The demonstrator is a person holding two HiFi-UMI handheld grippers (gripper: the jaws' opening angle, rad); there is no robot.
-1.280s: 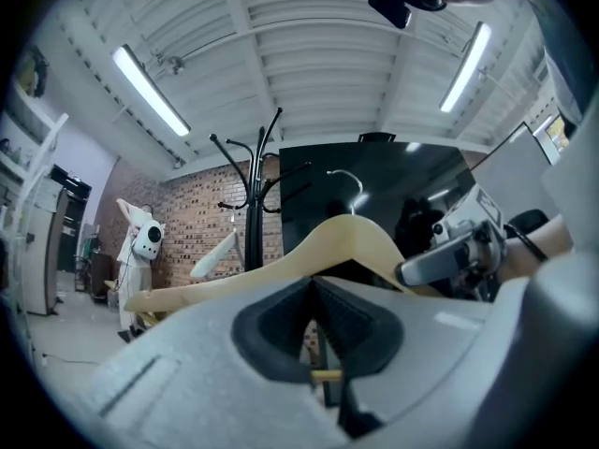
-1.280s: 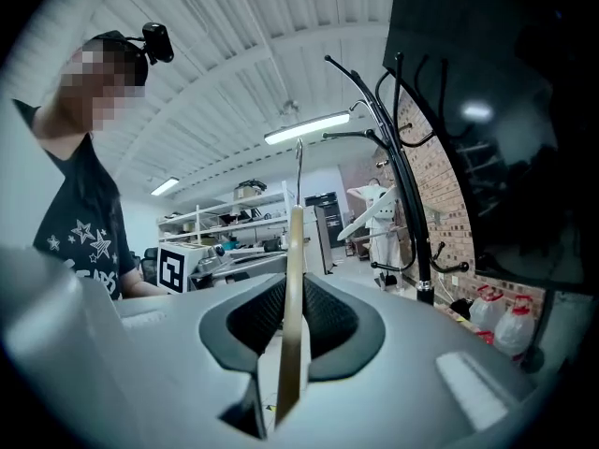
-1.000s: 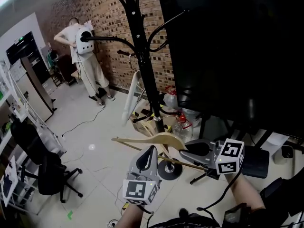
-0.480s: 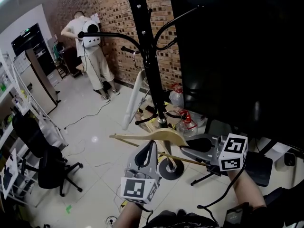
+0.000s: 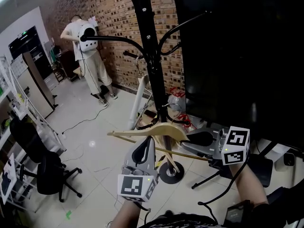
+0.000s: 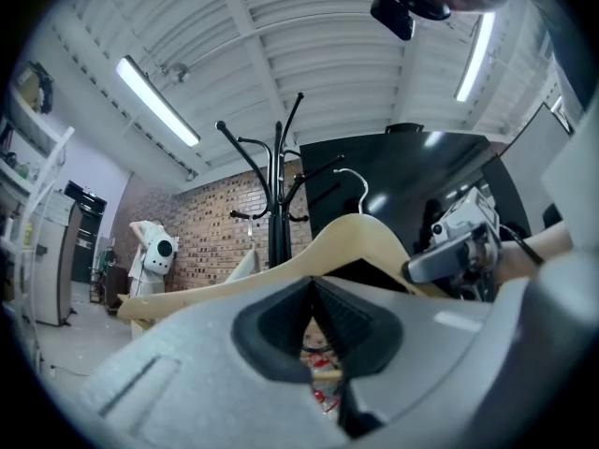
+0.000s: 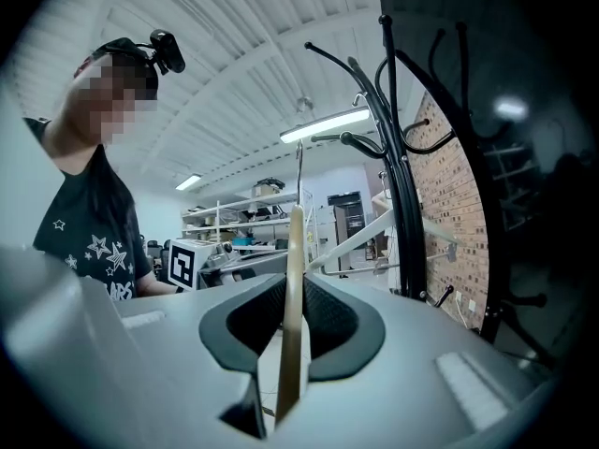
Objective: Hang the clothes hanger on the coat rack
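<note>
A pale wooden clothes hanger [image 5: 164,128] hangs level in the air in front of the black coat rack [image 5: 151,65], below its curved arms. My left gripper [image 5: 148,140] is shut, its tips pinching the lower edge of the hanger's left arm [image 6: 356,232]. My right gripper [image 5: 184,147] is shut on the hanger's right arm, which shows edge-on between its pads [image 7: 296,251]. The metal hook [image 6: 354,178] points up and is clear of the rack [image 6: 277,204]. In the right gripper view the rack's pole [image 7: 402,204] stands just to the right.
A large black panel [image 5: 237,56] rises close on the right. Bottles [image 5: 175,101] and a leaning white tube [image 5: 137,103] crowd the rack's round base [image 5: 171,171]. A person in white [image 5: 88,56] stands by the brick wall. A black office chair [image 5: 45,170] is at the left.
Both grippers have carried the hanger upward and nearer the coat rack. Their hold on it is the same.
</note>
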